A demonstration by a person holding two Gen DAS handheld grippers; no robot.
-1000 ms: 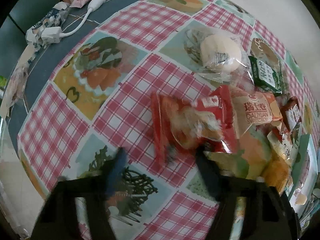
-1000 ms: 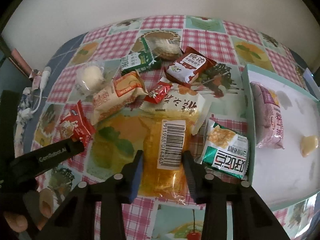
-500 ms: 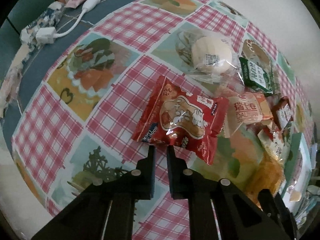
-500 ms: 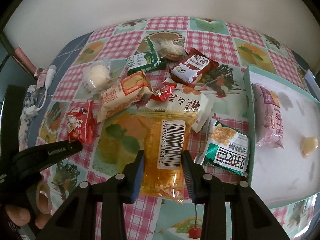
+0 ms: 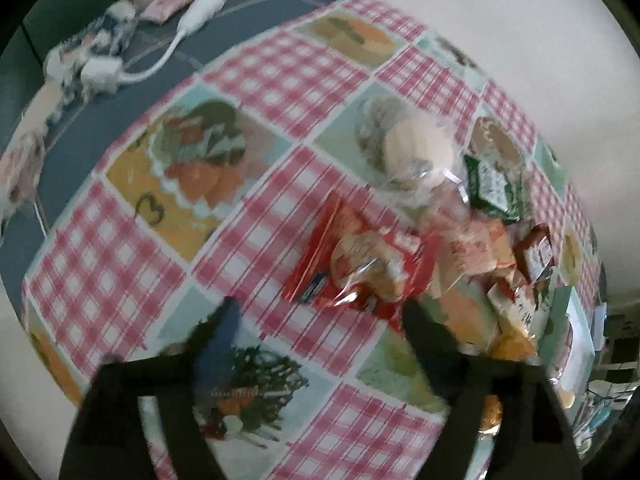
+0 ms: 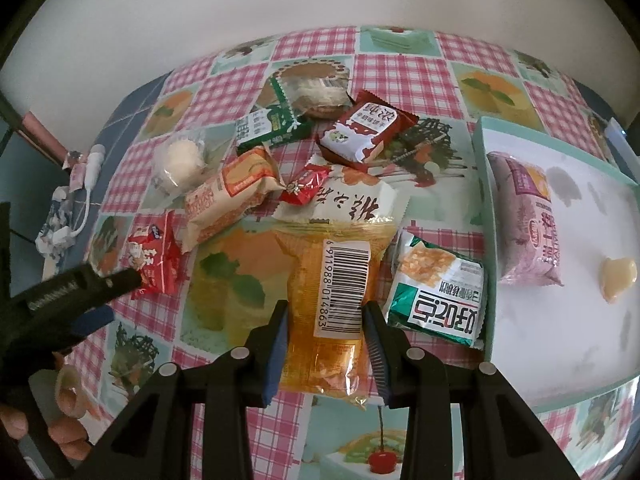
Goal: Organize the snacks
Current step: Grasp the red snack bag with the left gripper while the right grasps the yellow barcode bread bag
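A: Claws? Where's each one?
B: Right claw grips the orange snack pack on the counter. Left claw is opening, empty, just short of the red snack pack.

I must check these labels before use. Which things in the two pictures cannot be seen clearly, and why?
- Red snack packet, left wrist view: motion blur smears its print.
- Left gripper, same view: jaws opening, fingertips blurred; whether they touch the packet is unclear.
- Orange packet, right wrist view: right gripper fingers cover its sides.
- White tray: cut off by the picture's right edge.
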